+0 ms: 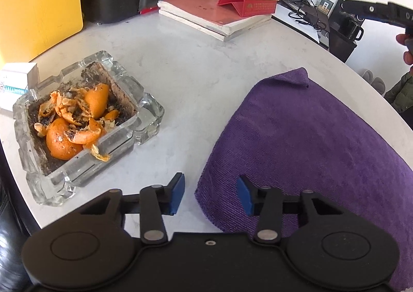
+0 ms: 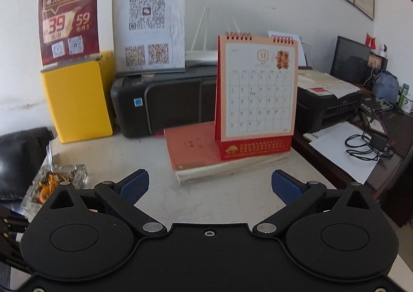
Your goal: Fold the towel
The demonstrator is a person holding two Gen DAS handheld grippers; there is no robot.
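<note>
From the left wrist view, the left gripper (image 1: 210,195) hovers with its blue pads apart and nothing pinched. The near left corner of the purple microfibre towel (image 1: 304,142) lies just under and beside the right-hand pad, the cloth spreading away ahead and to that side on the white marble tabletop (image 1: 180,64). It already looks doubled over, though I can't tell how many folds. A square glass ashtray full of orange peel (image 1: 80,126) sits off the other pad.

From the right wrist view, the right gripper (image 2: 209,184) has its jaws spread wide and empty, aimed at a red desk calendar (image 2: 256,100); no towel shows there. More folding seems left.
</note>
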